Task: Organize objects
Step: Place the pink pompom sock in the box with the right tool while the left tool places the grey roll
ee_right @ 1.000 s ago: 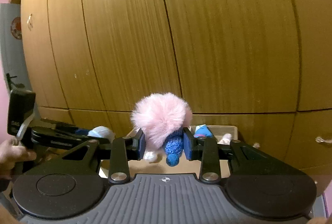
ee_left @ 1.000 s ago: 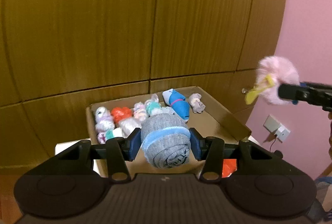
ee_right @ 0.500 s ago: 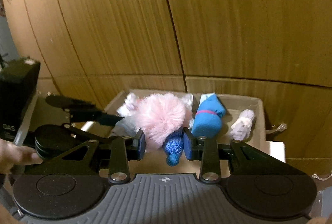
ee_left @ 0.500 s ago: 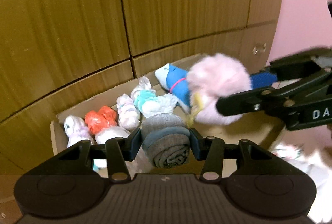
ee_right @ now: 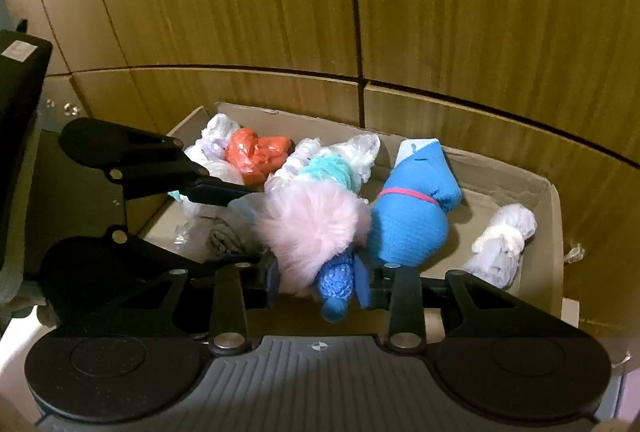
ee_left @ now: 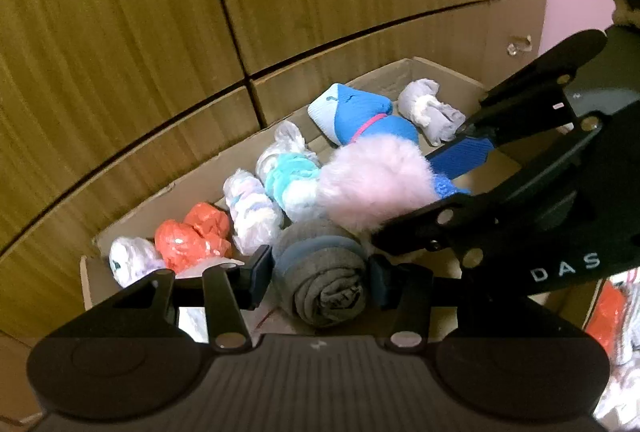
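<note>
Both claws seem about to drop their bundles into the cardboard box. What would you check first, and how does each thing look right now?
1. Left gripper grips the grey sock roll: ok, pads press both sides.
2. Right gripper has the pink pompom item: cannot tell; its jaws have just been opening, with the blue knit part between them.
3. Both loads are over the cardboard box: ok.
4. Bare floor below the pompom: ok, brown cardboard shows in front of it.
5. Grippers clear of each other: not ok, they crowd close, nearly crossing.
6. Blue sock bundle is out of the drop spot: cannot tell, it sits right beside the pompom.
</note>
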